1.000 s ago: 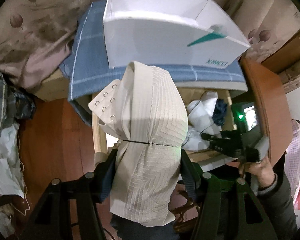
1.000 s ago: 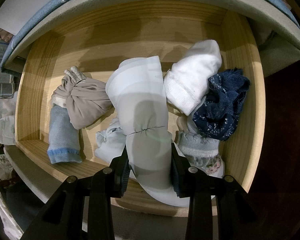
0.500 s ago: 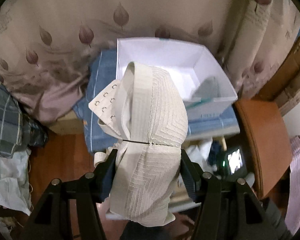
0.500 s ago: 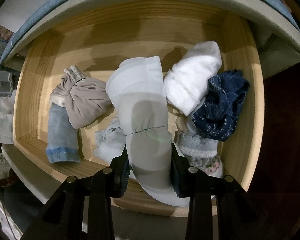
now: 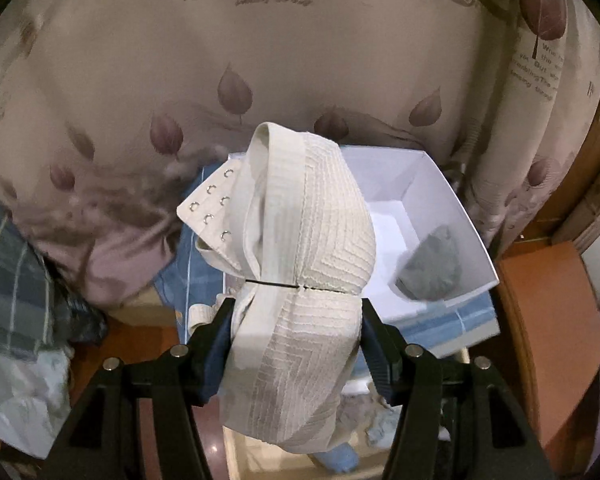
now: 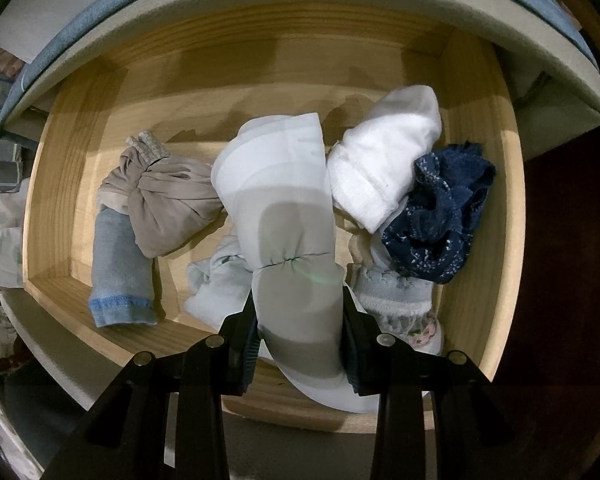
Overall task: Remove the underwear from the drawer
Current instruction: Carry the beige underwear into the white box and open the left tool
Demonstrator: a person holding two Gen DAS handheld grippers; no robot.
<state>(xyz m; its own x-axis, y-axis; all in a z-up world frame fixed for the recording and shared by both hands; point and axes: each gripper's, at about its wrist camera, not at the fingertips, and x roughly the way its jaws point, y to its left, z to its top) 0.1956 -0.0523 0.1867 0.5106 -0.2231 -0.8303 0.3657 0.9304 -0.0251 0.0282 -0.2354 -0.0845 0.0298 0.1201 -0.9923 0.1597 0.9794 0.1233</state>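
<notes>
Two bundles, one per gripper. In the left wrist view the cream bra (image 5: pixel 300 280) sits dead center of the frame, pinched between the fingers of the left gripper (image 5: pixel 296 344), which is clamped tight on its lower half. A thin dark thread ties the roll around the middle, just above the fingertips. The top half sticks up past the fingers, and the hook-and-eye tab (image 5: pixel 212 208) flops out to the left. Right behind it, toward the center right of the frame, is an open white box (image 5: pixel 440 200) with a grey cloth (image 5: pixel 432 264) lying in its right corner. The box sits on a blue sheet (image 5: pixel 452 324), and a leaf-print quilt (image 5: pixel 240 60) fills the whole upper part of the frame.

Over in the right wrist view, the right gripper (image 6: pixel 300 332) is closed on a pale roll (image 6: pixel 284 216), also tied with a thread at the waist. It runs from the bottom center up to mid frame, over the wooden drawer (image 6: pixel 480 240). Can't tell if its top end touches the drawer floor or hangs above it. To the left of the roll there's a taupe bundle (image 6: pixel 168 204) lying partly on a grey-blue roll (image 6: pixel 120 276). To the right, a white sock-like piece (image 6: pixel 384 160) and beside that a navy lace piece (image 6: pixel 440 216). A small whitish piece (image 6: pixel 216 284) peeks out just left of the fingers, and a lace-edged pale one (image 6: pixel 392 292) sits just right of them.
</notes>
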